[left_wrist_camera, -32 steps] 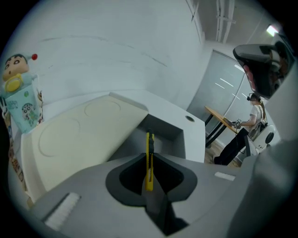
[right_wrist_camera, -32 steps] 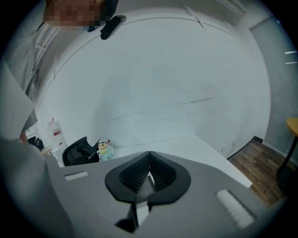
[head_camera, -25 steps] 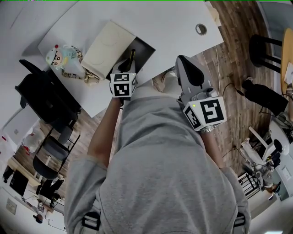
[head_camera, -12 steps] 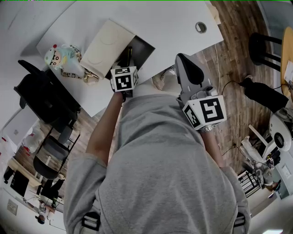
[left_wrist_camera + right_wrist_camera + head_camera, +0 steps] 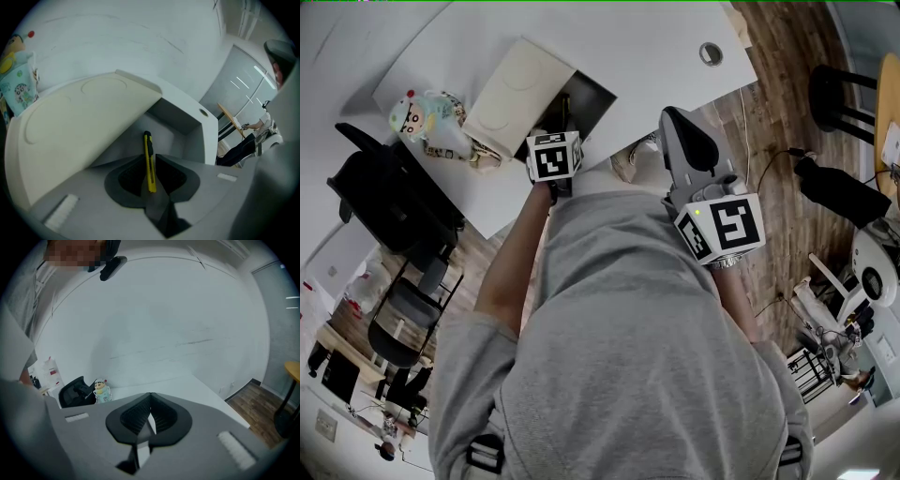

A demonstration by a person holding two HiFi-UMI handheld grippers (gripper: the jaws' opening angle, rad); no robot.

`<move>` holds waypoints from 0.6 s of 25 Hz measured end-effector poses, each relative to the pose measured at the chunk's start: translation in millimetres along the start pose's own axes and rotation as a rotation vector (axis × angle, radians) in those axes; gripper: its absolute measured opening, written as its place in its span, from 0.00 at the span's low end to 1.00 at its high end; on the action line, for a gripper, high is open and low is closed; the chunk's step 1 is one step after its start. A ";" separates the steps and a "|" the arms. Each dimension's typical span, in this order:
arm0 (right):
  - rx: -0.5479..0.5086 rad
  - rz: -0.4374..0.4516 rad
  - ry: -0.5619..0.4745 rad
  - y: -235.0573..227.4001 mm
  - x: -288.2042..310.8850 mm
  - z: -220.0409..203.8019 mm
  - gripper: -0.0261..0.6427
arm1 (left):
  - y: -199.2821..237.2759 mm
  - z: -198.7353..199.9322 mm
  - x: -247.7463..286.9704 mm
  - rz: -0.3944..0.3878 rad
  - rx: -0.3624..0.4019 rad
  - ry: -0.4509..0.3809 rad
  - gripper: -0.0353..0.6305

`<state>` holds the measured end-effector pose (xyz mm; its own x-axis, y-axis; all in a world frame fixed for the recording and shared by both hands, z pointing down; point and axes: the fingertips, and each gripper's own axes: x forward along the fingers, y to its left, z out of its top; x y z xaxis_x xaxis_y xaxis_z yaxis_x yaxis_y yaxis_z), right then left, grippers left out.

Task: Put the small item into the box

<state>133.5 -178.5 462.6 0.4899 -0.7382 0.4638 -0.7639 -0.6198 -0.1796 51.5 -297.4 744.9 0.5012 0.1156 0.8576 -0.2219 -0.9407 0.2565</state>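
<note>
We judge the task to be nearly done, at the point of letting go. Our left tool (image 5: 151, 156) points steeply down into the open box (image 5: 165, 137). The lid (image 5: 79, 126) stands tilted up just to the tool's left. The yellow knife (image 5: 148, 143), the small item, stands upright between the jaws, and its far end reaches past the tips into the box's grey inside. The jaws have just been opening with the knife between them. A thin gap seems to show on the knife's right, so we take the pads to be spread and slack and not pinching it. The knife has not fallen clear of them, and we cannot tell whether its far end touches the box's floor. Our right tool (image 5: 151, 397) hangs well off to the right of the left one, near the edge of the surface (image 5: 656, 47). Its jaws are pressed together at the tips with nothing between them, and it takes no part in this step. A toy (image 5: 427, 117) sits beyond the lid, far to the left tool's left, apart from the box. As we see it, the carrying and aiming are done. What is left is for the knife to slip free and settle in the box, and for the left tool to lift out without dragging it along.
</note>
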 end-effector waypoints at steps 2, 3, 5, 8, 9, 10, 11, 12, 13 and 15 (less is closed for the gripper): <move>-0.001 -0.001 0.000 -0.4 -0.8 0.0 0.06 | -1.3 -0.2 -0.1 -0.001 0.005 0.000 0.16; -0.001 -0.002 0.000 -0.6 -1.2 -0.2 0.06 | -1.7 -0.4 -0.1 0.000 0.009 -0.001 0.17; 0.000 -0.004 0.000 -1.1 -1.6 -0.9 0.06 | -2.4 -1.1 0.2 0.000 0.015 -0.001 0.17; 0.002 -0.005 0.000 -1.1 -2.1 -1.7 0.06 | -4.2 -1.8 0.5 -0.005 0.029 -0.001 0.20; 0.002 -0.005 -0.001 -0.9 -2.4 -1.7 0.06 | -4.7 -1.9 0.4 -0.006 0.033 -0.003 0.21; 0.002 -0.005 -0.003 -0.7 -2.7 -1.6 0.06 | -4.8 -1.8 -0.1 -0.005 0.035 -0.005 0.24; 0.001 -0.005 -0.004 -0.5 -3.2 -1.6 0.06 | -4.5 -1.3 -1.1 -0.003 0.034 -0.010 0.26; 0.001 -0.005 -0.005 -0.4 -3.7 -1.6 0.06 | -4.0 -0.4 -2.3 -0.001 0.033 -0.017 0.27; 0.001 -0.005 -0.007 -0.5 -4.2 -1.4 0.06 | -3.7 1.0 -3.6 0.001 0.032 -0.026 0.29; 0.000 -0.006 -0.011 -0.9 -5.5 -1.2 0.06 | -5.0 3.5 -6.2 -0.007 0.036 -0.040 0.31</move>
<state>131.0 -173.5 461.3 0.4988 -0.7373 0.4557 -0.7609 -0.6243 -0.1772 52.4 -294.5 736.8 0.5357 0.1098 0.8372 -0.1889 -0.9508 0.2456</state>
